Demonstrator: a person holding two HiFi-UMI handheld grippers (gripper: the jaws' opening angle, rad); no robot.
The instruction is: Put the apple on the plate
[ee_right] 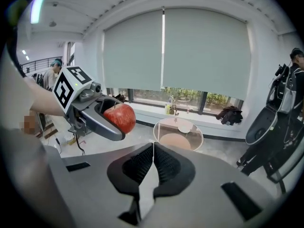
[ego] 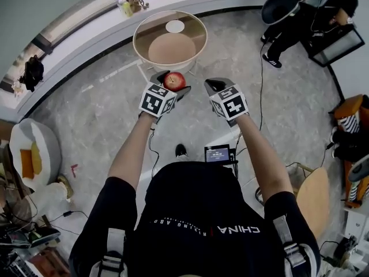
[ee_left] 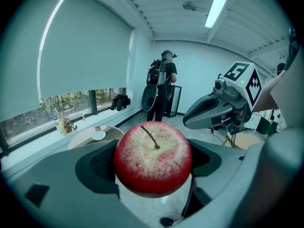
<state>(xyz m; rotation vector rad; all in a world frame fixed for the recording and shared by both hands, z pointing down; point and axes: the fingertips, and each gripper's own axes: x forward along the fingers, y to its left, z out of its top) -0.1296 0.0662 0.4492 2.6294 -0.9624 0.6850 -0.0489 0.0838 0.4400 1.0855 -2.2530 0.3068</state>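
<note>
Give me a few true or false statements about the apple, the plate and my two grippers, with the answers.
1. The left gripper is shut on the apple. True.
2. The apple lies on the plate. False: it is held in the air, short of the round table.
3. The right gripper holds something. False: its jaws are together with nothing between them.
4. The plate sits on the round table. True.
</note>
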